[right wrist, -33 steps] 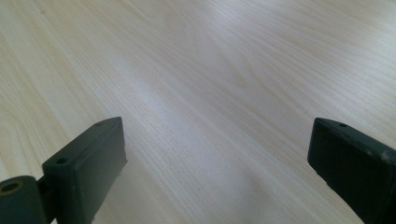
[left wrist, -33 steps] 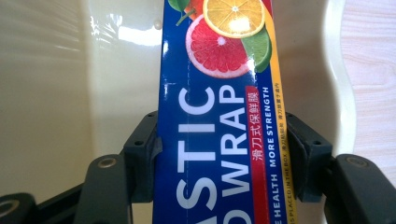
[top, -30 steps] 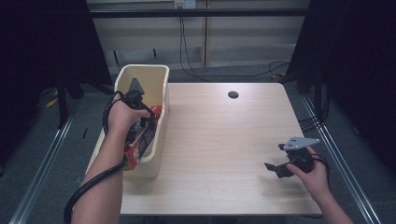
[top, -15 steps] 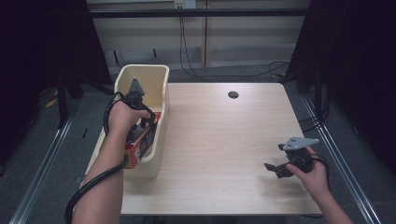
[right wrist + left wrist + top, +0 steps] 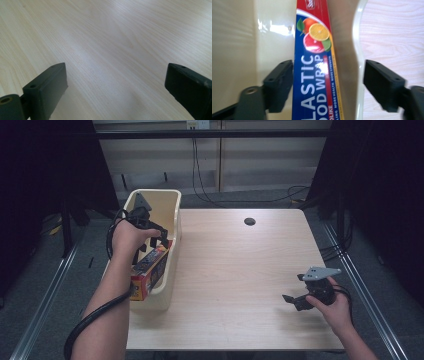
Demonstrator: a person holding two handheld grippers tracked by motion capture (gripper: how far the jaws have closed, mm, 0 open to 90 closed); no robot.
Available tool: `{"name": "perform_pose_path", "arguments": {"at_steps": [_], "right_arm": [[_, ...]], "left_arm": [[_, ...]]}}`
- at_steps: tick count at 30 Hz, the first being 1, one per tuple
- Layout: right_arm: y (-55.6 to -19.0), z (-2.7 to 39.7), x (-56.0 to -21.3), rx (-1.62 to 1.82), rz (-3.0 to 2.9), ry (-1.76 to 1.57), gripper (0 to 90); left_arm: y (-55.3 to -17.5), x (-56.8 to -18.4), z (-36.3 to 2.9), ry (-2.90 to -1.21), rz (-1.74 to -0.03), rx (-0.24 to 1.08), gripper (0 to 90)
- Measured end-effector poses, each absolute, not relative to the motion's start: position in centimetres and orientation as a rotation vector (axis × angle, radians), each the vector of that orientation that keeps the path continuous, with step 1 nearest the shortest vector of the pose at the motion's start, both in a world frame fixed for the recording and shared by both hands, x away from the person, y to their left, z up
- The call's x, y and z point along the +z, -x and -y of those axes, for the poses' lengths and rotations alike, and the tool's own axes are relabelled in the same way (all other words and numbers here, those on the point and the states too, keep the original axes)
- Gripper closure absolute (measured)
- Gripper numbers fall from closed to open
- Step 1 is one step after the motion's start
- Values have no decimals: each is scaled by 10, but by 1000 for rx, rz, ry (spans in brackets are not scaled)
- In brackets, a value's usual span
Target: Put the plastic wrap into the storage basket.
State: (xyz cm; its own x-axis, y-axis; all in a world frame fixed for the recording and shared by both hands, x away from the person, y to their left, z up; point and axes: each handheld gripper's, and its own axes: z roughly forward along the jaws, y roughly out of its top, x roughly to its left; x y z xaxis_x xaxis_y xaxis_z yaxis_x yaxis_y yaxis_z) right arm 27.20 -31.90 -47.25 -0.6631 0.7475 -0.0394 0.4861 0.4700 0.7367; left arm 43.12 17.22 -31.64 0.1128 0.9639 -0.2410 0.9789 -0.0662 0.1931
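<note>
A long plastic food wrap box (image 5: 150, 268), red and blue with citrus pictures, leans in the cream bin (image 5: 172, 200) at the table's left edge. My left gripper (image 5: 154, 238) hovers over the bin above the box. In the left gripper view its jaws (image 5: 328, 68) have just been opening. The box (image 5: 312, 75) lies between them, near the left jaw, with a wide gap to the right one. My right gripper (image 5: 295, 296) stands open low over the bare table at the front right, and nothing is between its fingers (image 5: 115, 72).
The cream bin's rim (image 5: 358, 50) runs beside the wooden tabletop (image 5: 240, 270). A dark round hole (image 5: 249, 221) sits near the table's far edge. Cables trail on the floor behind the table.
The left gripper has lifted a little and its jaws have spread off the wrap box, which stays leaning in the bin. The right gripper has kept still.
</note>
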Motion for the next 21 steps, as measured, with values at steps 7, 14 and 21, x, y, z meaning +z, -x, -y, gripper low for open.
{"name": "perform_pose_path", "arguments": {"at_steps": [7, 14, 21], "right_arm": [[-272, 319, -473, 1008, -2365, -1039, 42], [-272, 318, -473, 1011, -2372, -1038, 42], [-272, 318, -472, 1013, -2369, -1038, 42]], "left_arm": [[-430, -307, -166, -2094, -1823, -57, 147], [-429, -303, -159, -2100, -1789, -52, 136], [-427, -297, -144, -2123, -1734, -60, 137]]}}
